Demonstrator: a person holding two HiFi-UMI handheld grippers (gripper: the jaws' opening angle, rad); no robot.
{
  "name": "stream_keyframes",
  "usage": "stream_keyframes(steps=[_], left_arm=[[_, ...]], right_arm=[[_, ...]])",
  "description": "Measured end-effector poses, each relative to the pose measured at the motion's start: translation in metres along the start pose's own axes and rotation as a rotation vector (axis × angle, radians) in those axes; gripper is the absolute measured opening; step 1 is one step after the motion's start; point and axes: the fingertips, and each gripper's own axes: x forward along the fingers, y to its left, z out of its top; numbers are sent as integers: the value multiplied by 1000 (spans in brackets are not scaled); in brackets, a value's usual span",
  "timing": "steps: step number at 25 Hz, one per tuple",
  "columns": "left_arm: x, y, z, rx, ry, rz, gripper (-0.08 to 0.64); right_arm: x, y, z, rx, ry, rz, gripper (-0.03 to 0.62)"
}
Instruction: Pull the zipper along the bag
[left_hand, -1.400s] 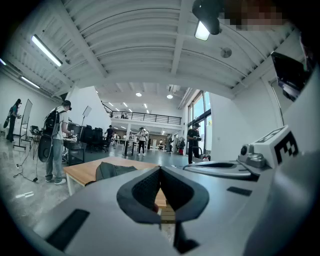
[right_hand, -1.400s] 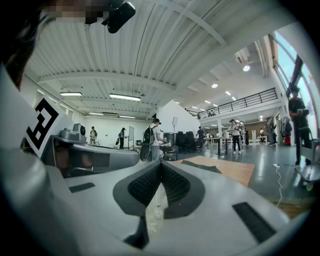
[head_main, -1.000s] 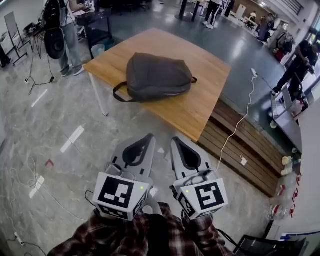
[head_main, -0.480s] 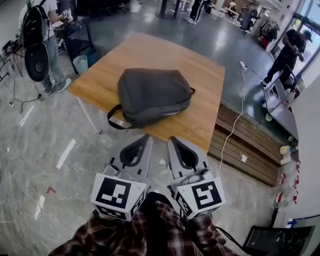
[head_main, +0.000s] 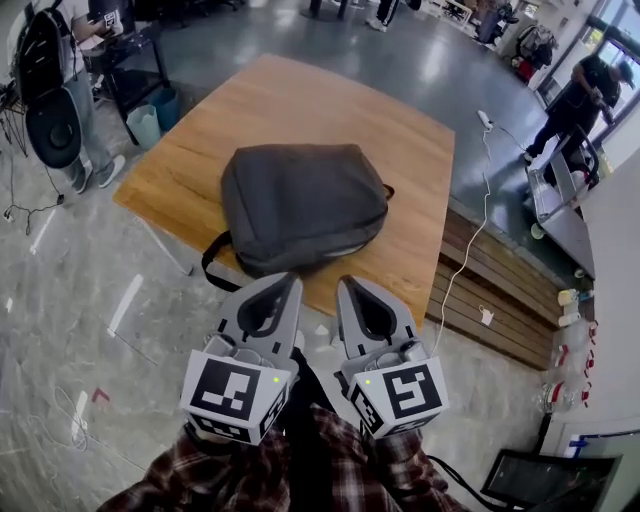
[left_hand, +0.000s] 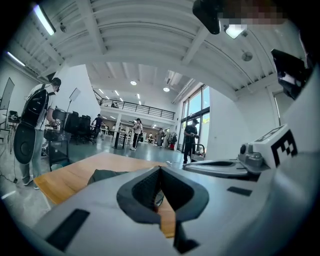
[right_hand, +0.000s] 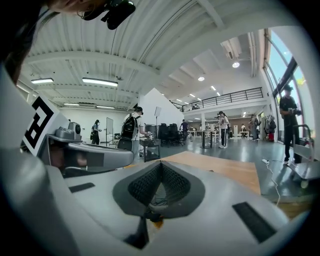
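Note:
A dark grey backpack (head_main: 300, 205) lies flat on a wooden table (head_main: 290, 105), with a black strap (head_main: 212, 272) hanging over the near edge. I cannot make out its zipper pull from here. My left gripper (head_main: 283, 283) and right gripper (head_main: 349, 285) are held side by side in front of the table, short of the bag, both shut with nothing between the jaws. In the left gripper view the bag (left_hand: 106, 175) shows just past the closed left gripper (left_hand: 160, 169). Beyond the closed right gripper (right_hand: 161, 164), the right gripper view shows only the table top (right_hand: 230, 172).
A low slatted wooden platform (head_main: 500, 300) runs to the right of the table, with a white cable (head_main: 468, 245) trailing over it. A person with a backpack (head_main: 55, 90) and a blue bin (head_main: 150, 122) stand far left. Another person (head_main: 582, 90) stands far right.
The table and bag have drawn nearer and sit lower in the head view. Both grippers stay shut, side by side.

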Motion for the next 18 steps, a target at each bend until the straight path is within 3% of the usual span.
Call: stream_keyframes(steps=[11, 18], left_arm=[[141, 47, 59, 50, -33, 10, 11], [190, 70, 76, 40, -29, 26, 11]], right_arm=[[114, -101, 54, -18, -66, 34, 11], [154, -141, 65, -18, -51, 33, 11]])
